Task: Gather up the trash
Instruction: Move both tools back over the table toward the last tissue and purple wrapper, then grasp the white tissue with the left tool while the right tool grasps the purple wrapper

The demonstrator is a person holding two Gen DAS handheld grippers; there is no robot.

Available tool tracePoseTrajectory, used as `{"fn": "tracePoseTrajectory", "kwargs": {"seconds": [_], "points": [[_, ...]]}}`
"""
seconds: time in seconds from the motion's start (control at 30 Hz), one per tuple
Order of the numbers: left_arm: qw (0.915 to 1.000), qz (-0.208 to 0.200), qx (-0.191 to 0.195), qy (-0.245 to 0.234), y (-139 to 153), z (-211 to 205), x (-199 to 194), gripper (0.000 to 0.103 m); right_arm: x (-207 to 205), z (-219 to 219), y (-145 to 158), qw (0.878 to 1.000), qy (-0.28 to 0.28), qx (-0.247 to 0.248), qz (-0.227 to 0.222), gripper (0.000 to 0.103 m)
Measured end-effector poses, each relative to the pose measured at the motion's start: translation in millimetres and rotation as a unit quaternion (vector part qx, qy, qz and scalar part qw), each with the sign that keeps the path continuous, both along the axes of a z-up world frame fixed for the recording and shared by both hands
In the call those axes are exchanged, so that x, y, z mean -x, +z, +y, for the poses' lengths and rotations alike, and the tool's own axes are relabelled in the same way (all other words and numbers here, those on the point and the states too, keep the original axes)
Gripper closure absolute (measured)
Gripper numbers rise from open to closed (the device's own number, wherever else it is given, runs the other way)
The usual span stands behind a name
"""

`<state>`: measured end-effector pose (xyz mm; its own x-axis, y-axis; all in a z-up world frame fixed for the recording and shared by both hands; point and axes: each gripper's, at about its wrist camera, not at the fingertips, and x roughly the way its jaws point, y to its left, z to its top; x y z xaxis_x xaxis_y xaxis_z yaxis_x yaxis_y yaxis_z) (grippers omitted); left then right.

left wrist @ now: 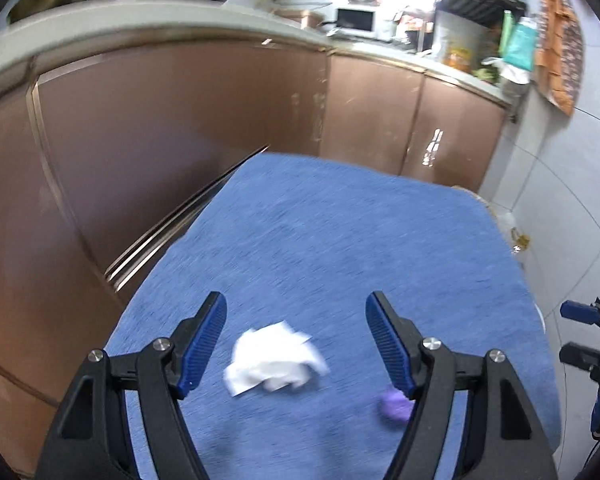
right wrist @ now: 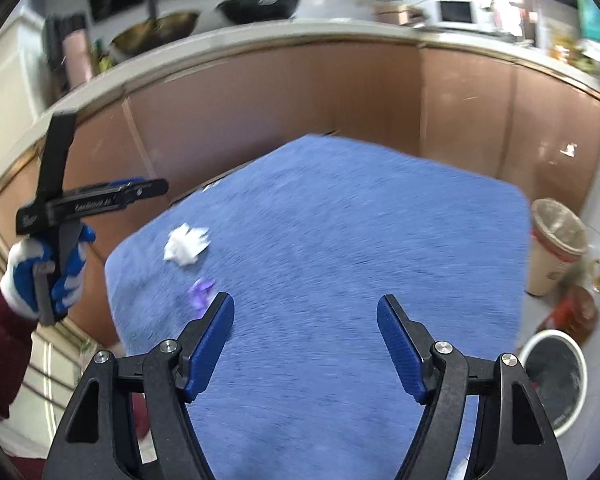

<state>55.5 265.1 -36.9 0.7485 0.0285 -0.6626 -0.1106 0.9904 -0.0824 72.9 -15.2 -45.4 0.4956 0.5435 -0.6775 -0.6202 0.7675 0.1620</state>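
Observation:
A crumpled white tissue (left wrist: pixel 274 356) lies on the blue cloth-covered table (left wrist: pixel 340 240), between and just below the fingers of my left gripper (left wrist: pixel 296 340), which is open and empty above it. A small purple scrap (left wrist: pixel 394 402) lies beside the tissue, partly behind the left gripper's right finger. In the right wrist view the tissue (right wrist: pixel 186 244) and the purple scrap (right wrist: pixel 200 292) lie at the table's left side. My right gripper (right wrist: pixel 306 344) is open and empty over the table's near middle. The left gripper (right wrist: pixel 100 196) shows there from the side, held in a gloved hand.
A white bin with a dark liner (right wrist: pixel 556 376) stands on the floor right of the table. A cream bin with a bag (right wrist: pixel 556 240) stands behind it, with bottles and bags nearby. Brown kitchen cabinets (left wrist: pixel 180 120) run behind the table, with woks on the counter (right wrist: pixel 260 8).

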Motion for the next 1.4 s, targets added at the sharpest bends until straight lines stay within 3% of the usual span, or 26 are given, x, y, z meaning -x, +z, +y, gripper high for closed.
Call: {"fn": "tracePoseTrajectory", "kwargs": {"seconds": [0.13,0.33,0.43,0.6,0.73,0.8,0.87,0.93,1.17,1.4], "points": [[0.9997,0.022,0.014,0.0,-27.6,17.0,-0.2,0.032,-0.1,42.8,-19.8,0.999,0.046,0.017,0.018,0.03],[0.9982,0.051,0.004,-0.03,-56.2,5.8,-21.9,0.032,-5.0,87.7,-47.0,0.994,0.1,0.036,0.038,0.03],[0.9973,0.068,-0.004,-0.028,-71.2,9.1,-29.8,0.032,-8.5,104.9,-58.9,0.992,0.113,0.044,0.046,0.03],[0.9954,0.088,0.017,-0.035,-91.5,13.2,-36.0,0.033,-12.8,121.0,-76.9,0.989,0.121,0.059,0.058,0.032],[0.9939,0.096,0.041,-0.035,-100.6,17.4,-38.6,0.068,-16.2,118.5,-86.2,0.989,0.117,0.063,0.068,0.055],[0.9942,0.093,0.041,-0.033,-99.9,18.1,-38.6,0.078,-16.6,117.1,-89.2,0.989,0.116,0.06,0.07,0.065],[0.9939,0.092,0.049,-0.034,-99.2,18.5,-37.7,0.089,-15.7,114.6,-91.0,0.989,0.115,0.057,0.069,0.067],[0.9941,0.091,0.049,-0.033,-97.7,17.2,-36.6,0.091,-14.1,114.5,-92.0,0.989,0.117,0.057,0.066,0.068],[0.9952,0.079,0.041,-0.04,-76.6,1.0,-28.2,0.093,-9.6,92.6,-79.7,0.992,0.109,0.033,0.055,0.069],[0.9941,0.065,0.016,-0.085,-42.7,-50.8,-34.7,0.093,-16.6,24.0,-53.4,0.998,0.047,-0.012,0.036,0.069]]}}
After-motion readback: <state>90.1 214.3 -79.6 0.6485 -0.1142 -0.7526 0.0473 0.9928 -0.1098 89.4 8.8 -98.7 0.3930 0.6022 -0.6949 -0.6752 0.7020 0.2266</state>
